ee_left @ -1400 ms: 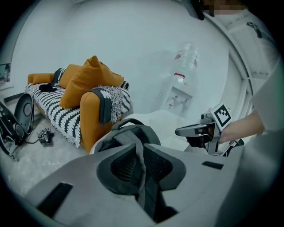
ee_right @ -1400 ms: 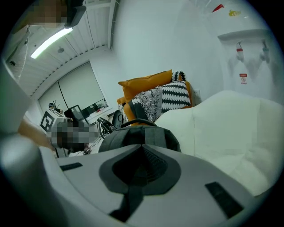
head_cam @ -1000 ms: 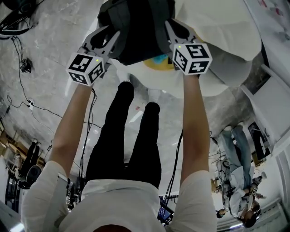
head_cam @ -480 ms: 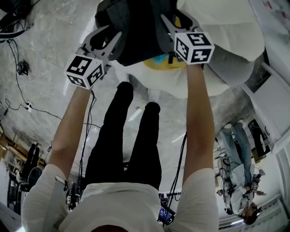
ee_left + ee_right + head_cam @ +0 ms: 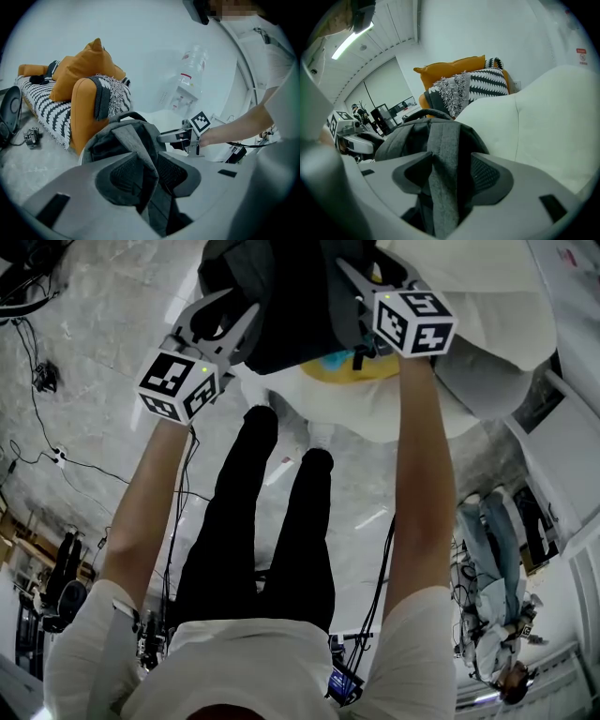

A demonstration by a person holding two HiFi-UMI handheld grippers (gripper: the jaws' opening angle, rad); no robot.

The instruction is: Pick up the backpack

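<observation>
my left tongs [image 5: 239, 309] pinch a grey strap [image 5: 142, 146] of the backpack [image 5: 291, 306], jaws just easing apart; my right tongs [image 5: 364, 273] have just opened wide, the other strap [image 5: 443, 161] loose between them.

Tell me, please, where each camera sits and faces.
Head view: on the head, facing down at the dark grey fabric backpack; arms, legs show.
Left gripper view: on left tongs, facing the backpack; jaws, just opening, pinch a folded strap.
Right gripper view: on right tongs, likewise; jaws, just opened, straddle a flat strap.
Shared: the backpack.

Dark backpack [image 5: 291, 306] against white beanbag [image 5: 473, 282] — black trousers [image 5: 253, 549], grey floor [image 5: 103, 381] below
</observation>
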